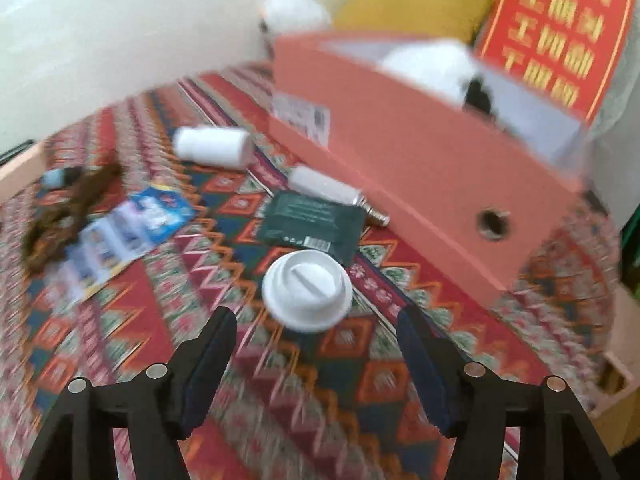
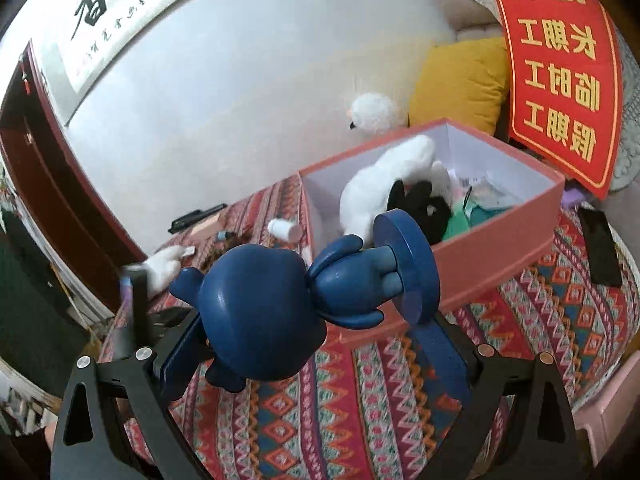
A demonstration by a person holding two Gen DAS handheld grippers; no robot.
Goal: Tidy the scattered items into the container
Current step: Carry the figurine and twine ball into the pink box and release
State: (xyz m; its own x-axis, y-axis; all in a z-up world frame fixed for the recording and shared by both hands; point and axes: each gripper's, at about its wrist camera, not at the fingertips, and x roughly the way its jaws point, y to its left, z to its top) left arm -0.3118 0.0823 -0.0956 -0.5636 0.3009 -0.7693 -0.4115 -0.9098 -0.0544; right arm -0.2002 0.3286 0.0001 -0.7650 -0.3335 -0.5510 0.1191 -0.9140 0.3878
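Blue plastic fills the right wrist view: a navy cartoon figurine (image 2: 276,312) on a round base lies sideways between the fingers of the right gripper (image 2: 316,356), the jaws closed on its oversized head, base pointing toward the pink cardboard box (image 2: 500,248) just ahead. The box sits toward the far edge of the patterned woven cloth (image 2: 360,408) and already holds a white plush toy (image 2: 384,184), something black and some green and paper items.

On the left wrist view, blurred by motion, the left gripper (image 1: 316,356) hangs with jaws wide and empty above a white disposable cup lid (image 1: 307,289), which lies flat on the cloth near the box's long side. Beyond the lid lie a dark green sachet (image 1: 314,226), a small white tube with a metal tip (image 1: 332,192) touching the box wall, a white pill bottle (image 1: 214,147) on its side, a blue leaflet (image 1: 132,232) and a brown tangle (image 1: 60,216) toward the cloth's left edge.

The figurine appears gripped only by its smooth, rounded head, well off its middle; the likely risk is that it swivels or slips out before clearing the box rim, or that its base catches the near wall. The thin lid may also prove awkward, since fingers closing on its low rim could skid it across the cloth.
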